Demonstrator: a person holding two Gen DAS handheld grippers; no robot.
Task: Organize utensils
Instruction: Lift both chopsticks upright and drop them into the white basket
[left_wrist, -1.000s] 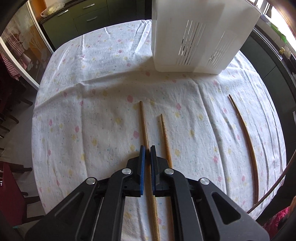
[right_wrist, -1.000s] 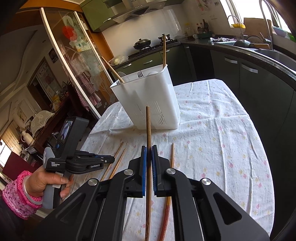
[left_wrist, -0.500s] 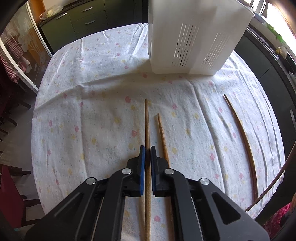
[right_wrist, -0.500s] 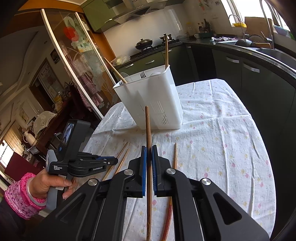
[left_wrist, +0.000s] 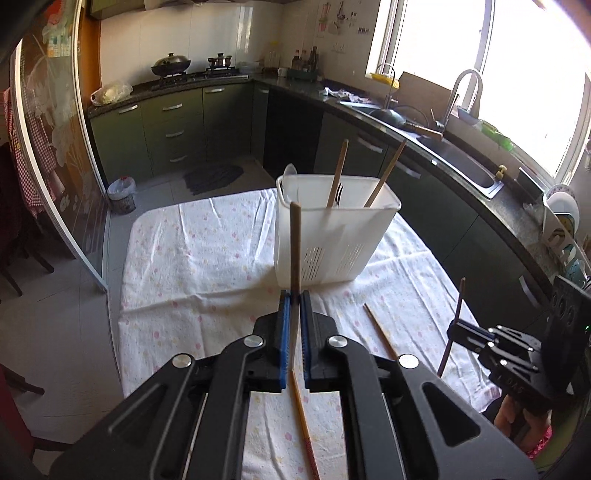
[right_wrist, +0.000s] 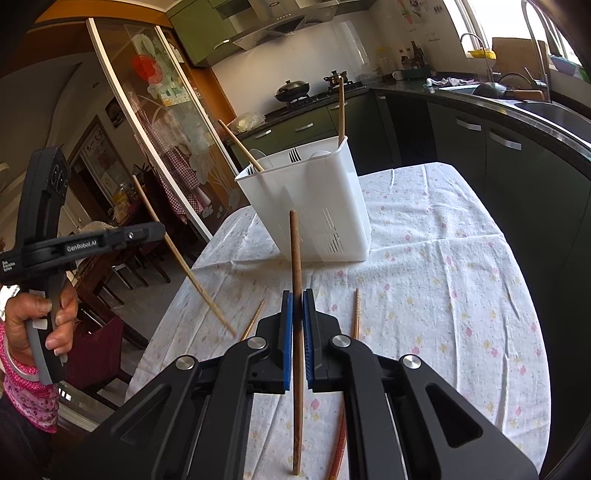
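Note:
My left gripper (left_wrist: 294, 299) is shut on a pale wooden chopstick (left_wrist: 295, 243), held in the air with its end pointing up in front of the white utensil holder (left_wrist: 332, 240). In the right wrist view the same left gripper (right_wrist: 159, 230) hangs at the left with that chopstick (right_wrist: 177, 254) slanting down toward the cloth. My right gripper (right_wrist: 297, 297) is shut on a dark brown chopstick (right_wrist: 295, 266) just short of the holder (right_wrist: 314, 206). Two chopsticks, a fork and a spoon stand in the holder.
Loose chopsticks lie on the flowered tablecloth (right_wrist: 443, 295): a pale one (right_wrist: 253, 325) and a reddish one (right_wrist: 356, 314) near my right gripper. Dark green kitchen cabinets (left_wrist: 166, 125) and a sink counter (left_wrist: 461, 155) ring the table. A glass sliding door (right_wrist: 166, 147) stands at the left.
My left gripper has risen off the table with the pale chopstick and tipped up, so the kitchen now shows. The right gripper has kept still with its dark chopstick.

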